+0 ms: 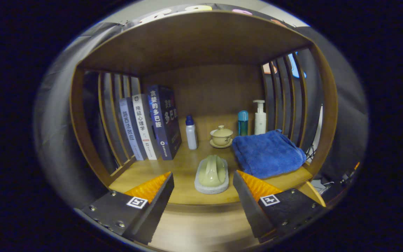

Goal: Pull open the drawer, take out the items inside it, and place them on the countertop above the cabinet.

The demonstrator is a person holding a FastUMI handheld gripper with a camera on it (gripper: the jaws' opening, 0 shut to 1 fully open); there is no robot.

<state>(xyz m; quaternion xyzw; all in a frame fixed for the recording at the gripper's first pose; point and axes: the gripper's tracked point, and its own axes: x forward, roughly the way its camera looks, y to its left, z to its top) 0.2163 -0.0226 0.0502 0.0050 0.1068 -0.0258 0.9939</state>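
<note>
Gripper point(203, 189) fingers spread wide, clamped on nothing, hovering at front edge of the countertop point(184, 164).

Brush point(212, 174) sat on countertop between and just ahead of the fingertips, touching neither. Pale green handle on a grey scrubbing base, lengthwise along the fingers' line.

Blue towel point(267, 153) folded, lying flat to the right of brush, just beyond the right finger point(254, 199), near the right slatted side.

Lidded cup point(221, 135) on its saucer, beyond brush, mid-depth, upright. Touching left corner of towel or just beside it: couldn't tell.

White bottle with blue cap point(191, 132) upright, left of cup, just beside the books.

Three books point(150, 122) standing on end, spines out, leaning slightly against left slats point(112, 115). Darkest and thickest one nearest centre.

Teal bottle point(242, 123) and white pump bottle point(260, 117) upright at the back right, side by side, behind towel, close to right slats point(287, 94).

Wooden shelf top point(194, 38) overhead, back panel point(215, 91) behind everything.

Drawer not seen from here; wooden surface below countertop edge, between the fingers, blurred. Open or closed couldn't be told.

Left finger point(152, 199) over countertop front left corner, well apart from books.
</note>
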